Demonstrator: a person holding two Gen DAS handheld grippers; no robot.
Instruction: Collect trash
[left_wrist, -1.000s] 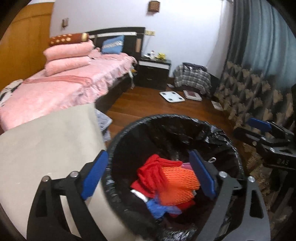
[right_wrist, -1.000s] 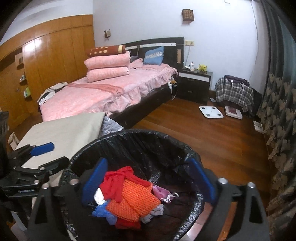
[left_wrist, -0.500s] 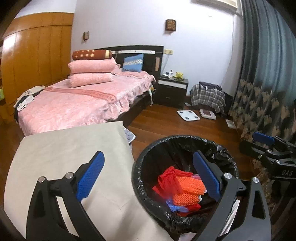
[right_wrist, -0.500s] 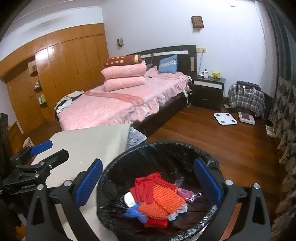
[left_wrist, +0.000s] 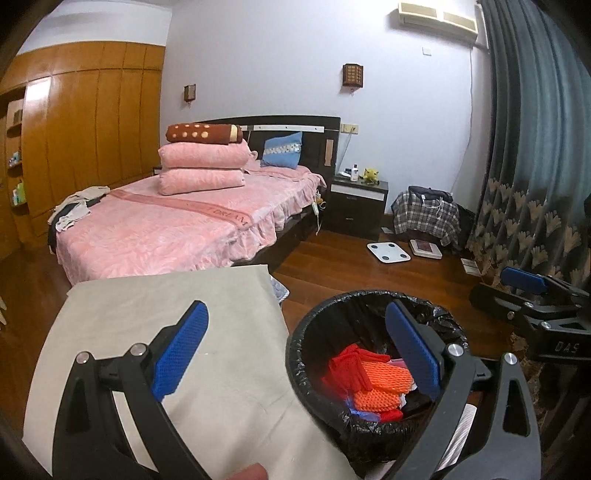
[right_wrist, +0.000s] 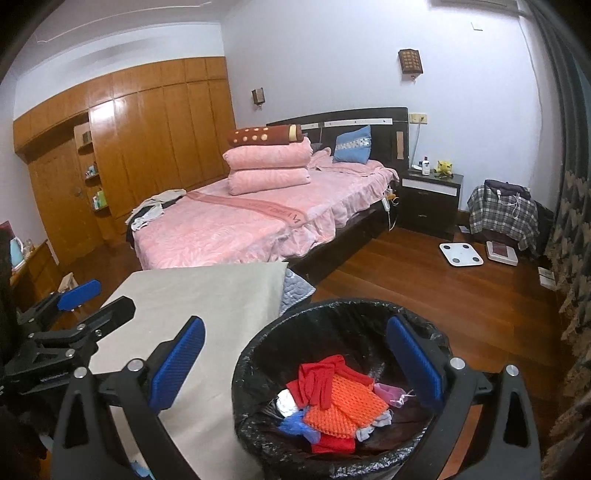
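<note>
Your left gripper (left_wrist: 295, 354) is spread wide with nothing between its 2 blue pads, and your right gripper (right_wrist: 295, 363) is spread and bare too. The trash bin (right_wrist: 258, 354), lined with a black bag, sits at lower center-right of both views, beside the grey cloth-covered table (left_wrist: 207, 306). Inside lie orange mesh (right_wrist: 343, 402) and a red cloth (right_wrist: 317, 376).

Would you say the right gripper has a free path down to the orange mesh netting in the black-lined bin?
Probably yes: the right gripper is open above the bin, and the orange mesh netting lies uncovered on top.
</note>
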